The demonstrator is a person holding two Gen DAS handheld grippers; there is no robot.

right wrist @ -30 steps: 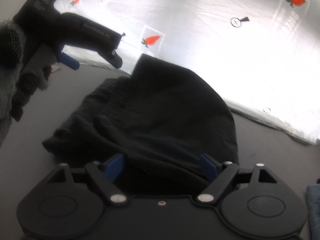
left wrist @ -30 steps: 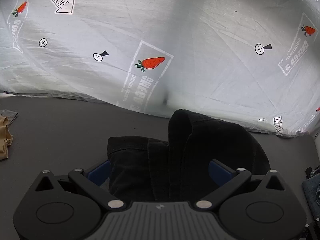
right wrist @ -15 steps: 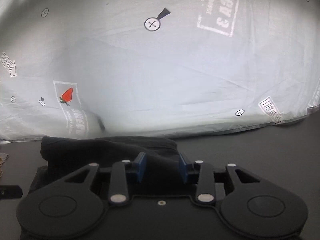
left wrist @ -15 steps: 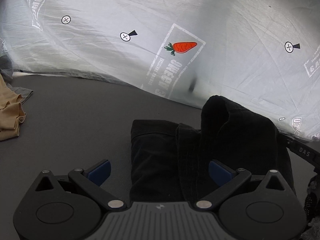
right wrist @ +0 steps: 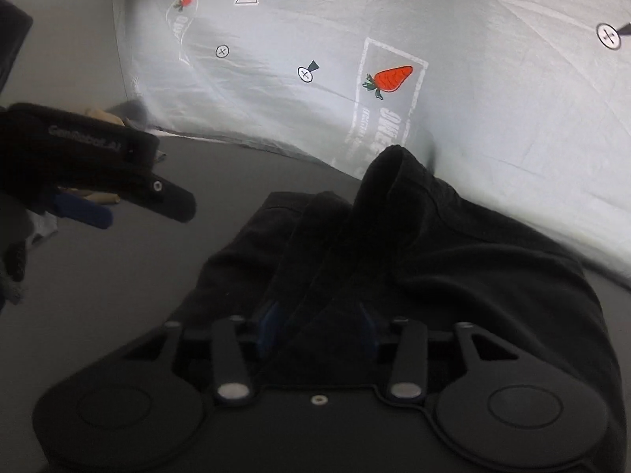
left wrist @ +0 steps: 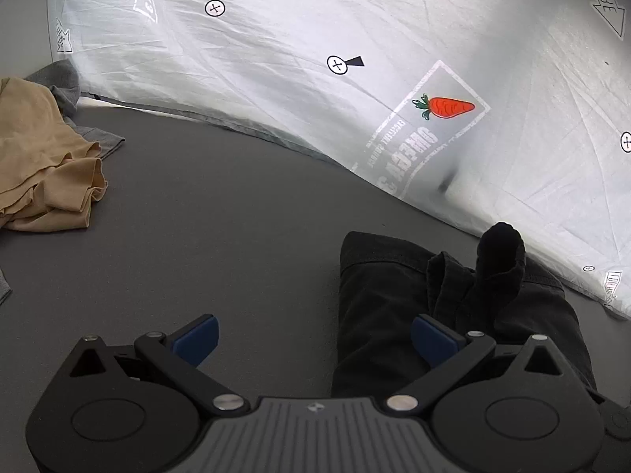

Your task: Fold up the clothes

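A black garment (left wrist: 398,299) lies bunched on the dark grey table, with one fold standing up. It fills the middle of the right wrist view (right wrist: 453,260). My left gripper (left wrist: 313,335) is open and empty, with its right finger over the garment's left part. It also shows at the left of the right wrist view (right wrist: 130,201), held above the table. My right gripper (right wrist: 317,329) is shut on a fold of the black garment.
A tan garment (left wrist: 43,161) lies crumpled on a grey one (left wrist: 67,82) at the far left of the table. A white sheet printed with carrots and markers (left wrist: 394,79) hangs along the back edge of the table (left wrist: 221,213).
My left gripper has swung left and drawn off the black garment. My right gripper has closed on a fold of it.
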